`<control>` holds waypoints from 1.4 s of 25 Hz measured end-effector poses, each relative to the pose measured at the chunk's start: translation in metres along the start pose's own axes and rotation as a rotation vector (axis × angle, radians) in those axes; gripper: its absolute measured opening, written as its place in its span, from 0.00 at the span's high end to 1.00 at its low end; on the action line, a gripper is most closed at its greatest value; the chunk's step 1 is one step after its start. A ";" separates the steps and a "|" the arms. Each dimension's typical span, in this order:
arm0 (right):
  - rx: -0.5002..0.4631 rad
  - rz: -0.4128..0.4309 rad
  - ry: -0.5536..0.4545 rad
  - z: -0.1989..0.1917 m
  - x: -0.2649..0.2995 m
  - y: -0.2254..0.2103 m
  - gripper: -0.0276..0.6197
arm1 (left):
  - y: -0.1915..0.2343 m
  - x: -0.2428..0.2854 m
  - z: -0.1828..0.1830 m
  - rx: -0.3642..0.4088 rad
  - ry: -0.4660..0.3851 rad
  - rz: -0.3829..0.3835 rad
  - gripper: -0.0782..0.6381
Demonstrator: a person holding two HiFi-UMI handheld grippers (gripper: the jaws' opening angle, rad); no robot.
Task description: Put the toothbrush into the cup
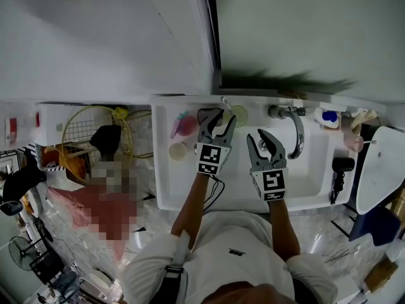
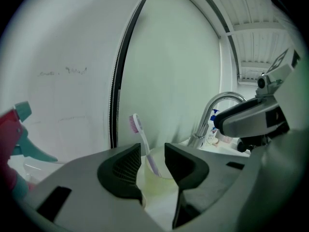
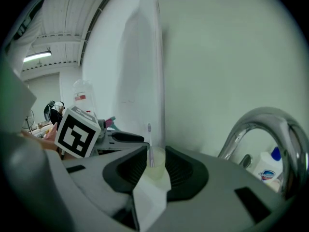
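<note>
A pale yellow-green cup [image 1: 239, 114] stands on the back ledge of the white sink [image 1: 166, 189]. A toothbrush [image 1: 224, 101] with pink bristles stands tilted inside it. In the left gripper view the toothbrush [image 2: 143, 140] leans left in the cup [image 2: 155, 179], just beyond my left gripper [image 2: 153, 153], which is open and holds nothing. In the head view the left gripper [image 1: 223, 118] sits right in front of the cup. My right gripper [image 1: 261, 137] hovers open over the basin, a little nearer. The right gripper view shows the cup [image 3: 155, 172] and toothbrush [image 3: 149, 151] past the open right gripper [image 3: 155, 154].
A chrome faucet [image 1: 293, 130] arches over the basin to the right of the cup. A pink spray bottle [image 1: 184, 125] and a small cup [image 1: 178, 151] stand on the sink's left side. A soap bottle [image 1: 329, 116] sits at the back right. A yellow wire basket [image 1: 95, 132] lies left of the sink.
</note>
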State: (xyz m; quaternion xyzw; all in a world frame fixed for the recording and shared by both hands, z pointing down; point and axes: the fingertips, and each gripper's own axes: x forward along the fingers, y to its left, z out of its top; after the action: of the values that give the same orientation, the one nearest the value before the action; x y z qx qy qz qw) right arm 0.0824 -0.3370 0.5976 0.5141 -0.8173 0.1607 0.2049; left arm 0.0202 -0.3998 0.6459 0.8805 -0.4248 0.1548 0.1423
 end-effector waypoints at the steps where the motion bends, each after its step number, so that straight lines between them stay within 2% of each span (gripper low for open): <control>1: -0.002 -0.003 -0.004 0.002 -0.002 0.001 0.76 | -0.001 -0.004 0.003 -0.002 -0.009 0.001 0.70; 16: -0.043 -0.035 -0.075 0.028 -0.048 0.029 0.76 | -0.031 -0.089 0.056 0.044 -0.136 -0.018 0.70; 27: -0.056 -0.116 -0.103 0.032 -0.091 0.053 0.76 | -0.052 -0.141 0.062 0.070 -0.172 -0.070 0.70; 35: -0.045 -0.155 -0.121 0.035 -0.113 0.077 0.76 | -0.055 -0.176 0.056 0.091 -0.166 -0.096 0.70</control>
State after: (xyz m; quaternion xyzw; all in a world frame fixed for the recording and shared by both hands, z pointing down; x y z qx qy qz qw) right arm 0.0508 -0.2339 0.5069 0.5800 -0.7892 0.0945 0.1784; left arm -0.0314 -0.2647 0.5189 0.9152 -0.3851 0.0935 0.0737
